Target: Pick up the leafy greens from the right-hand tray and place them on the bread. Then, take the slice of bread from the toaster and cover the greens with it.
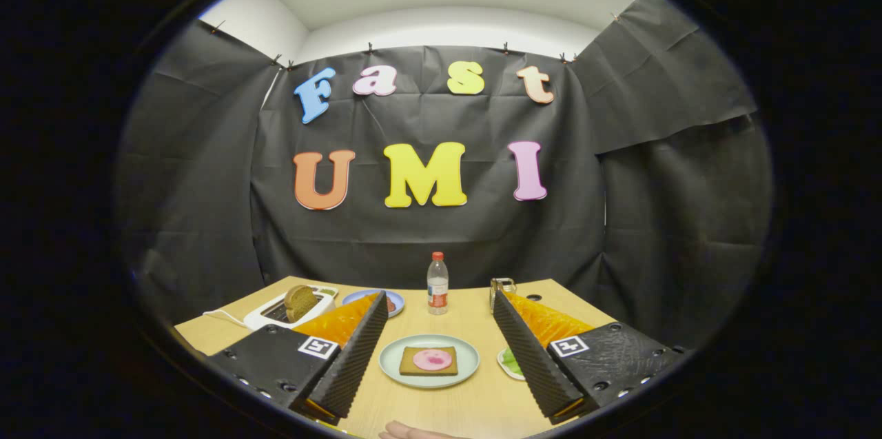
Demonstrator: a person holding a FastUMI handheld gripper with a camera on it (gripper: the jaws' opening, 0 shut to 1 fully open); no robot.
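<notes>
Risk, judged from here: the leafy greens (510, 361) lie on a small tray half hidden behind the right finger, so a blind approach could clip the tray's rim or pinch only a leaf edge; the water bottle (437, 283) beyond could be knocked over. Gripper (435, 310) wide open, holding nothing, above the plate (467, 369) with bread (408, 363) and a pink slice. Toaster (271, 315) with its slice sits beyond the left finger.
</notes>
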